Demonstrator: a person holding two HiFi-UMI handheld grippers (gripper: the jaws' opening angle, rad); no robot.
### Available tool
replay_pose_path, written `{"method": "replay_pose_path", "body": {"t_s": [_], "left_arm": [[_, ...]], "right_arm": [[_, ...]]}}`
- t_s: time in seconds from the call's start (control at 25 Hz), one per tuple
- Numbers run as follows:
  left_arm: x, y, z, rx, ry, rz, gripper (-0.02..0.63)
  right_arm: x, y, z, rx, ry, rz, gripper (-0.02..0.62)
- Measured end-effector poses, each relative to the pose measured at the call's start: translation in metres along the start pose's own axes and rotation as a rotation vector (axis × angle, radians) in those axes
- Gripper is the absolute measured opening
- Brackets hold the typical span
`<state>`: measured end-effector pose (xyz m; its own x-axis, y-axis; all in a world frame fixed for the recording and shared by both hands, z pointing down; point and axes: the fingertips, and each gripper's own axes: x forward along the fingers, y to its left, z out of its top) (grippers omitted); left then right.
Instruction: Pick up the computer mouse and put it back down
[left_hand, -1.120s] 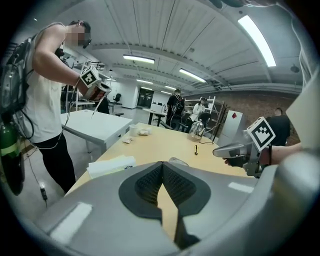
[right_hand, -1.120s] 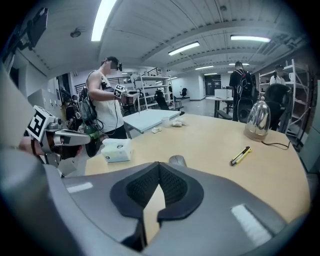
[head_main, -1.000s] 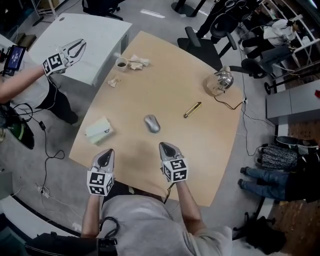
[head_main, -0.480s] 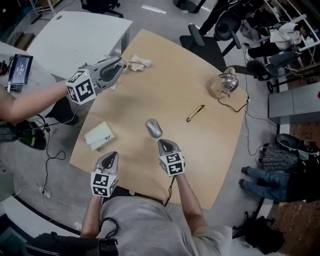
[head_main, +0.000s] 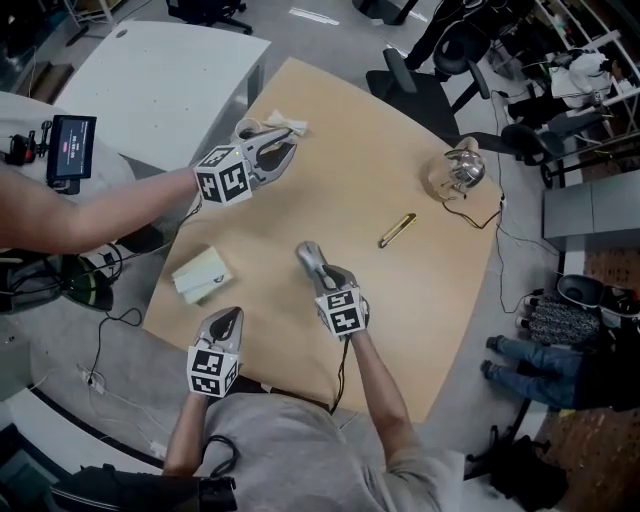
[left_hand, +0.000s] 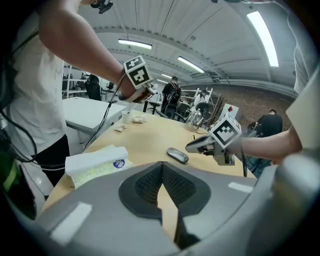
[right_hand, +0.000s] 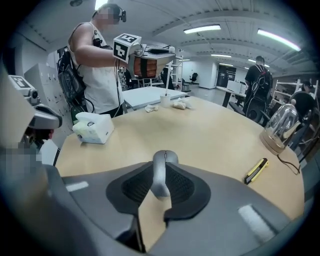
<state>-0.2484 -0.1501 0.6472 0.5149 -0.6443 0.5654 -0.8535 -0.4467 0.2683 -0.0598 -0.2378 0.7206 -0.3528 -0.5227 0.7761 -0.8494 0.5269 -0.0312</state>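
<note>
Straddling the near end of the computer mouse (head_main: 309, 257): right gripper (head_main: 325, 276), pitched down toward the tabletop. Jaws narrowly parted, having just been opening. The mouse sits in the gap with the dark pads close along both its sides, but they are not clamped on it. The mouse rests on the wooden table (head_main: 420, 320), about mid-table, its far end poking out beyond the gripper tip.

Left gripper (head_main: 227, 316): at the near left edge of the table, jaws clenched pad to pad, nothing between them. Well apart from the mouse.

Another person's gripper (head_main: 272, 153): reaches in from the left over the far left corner, just near of a crumpled tissue (head_main: 284, 124). A paper cup (right_hand: 165, 99) stands beside the tissue.

Other items:
- White tissue pack (head_main: 201, 274) near the left edge, between that gripper and the left one.
- Yellow utility knife (head_main: 397, 229) right of the mouse, apart from it.
- Clear glass dome (head_main: 459, 170) at the far right edge, with a cable trailing off the table.
- White table (head_main: 160, 80) beyond, far left.
</note>
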Motion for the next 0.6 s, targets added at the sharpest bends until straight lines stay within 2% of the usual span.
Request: {"method": "replay_pose_path", "body": {"t_s": [0.24,0.4,0.6], "left_arm": [[-0.001,-0.002,-0.001,0.001,0.004,0.001,0.02],[0.001,-0.003,-0.003,0.0,0.007,0.001,0.02],[0.002,-0.001,-0.004,-0.009,0.016,0.007,0.02]], "right_arm": [[0.025,-0.005,-0.007,0.031,0.063,0.019,0.168],[0.039,-0.009,-0.009,0.03,0.094,0.009,0.256],[0.052,-0.013,-0.006,0.018,0.118,-0.018,0.293]]}}
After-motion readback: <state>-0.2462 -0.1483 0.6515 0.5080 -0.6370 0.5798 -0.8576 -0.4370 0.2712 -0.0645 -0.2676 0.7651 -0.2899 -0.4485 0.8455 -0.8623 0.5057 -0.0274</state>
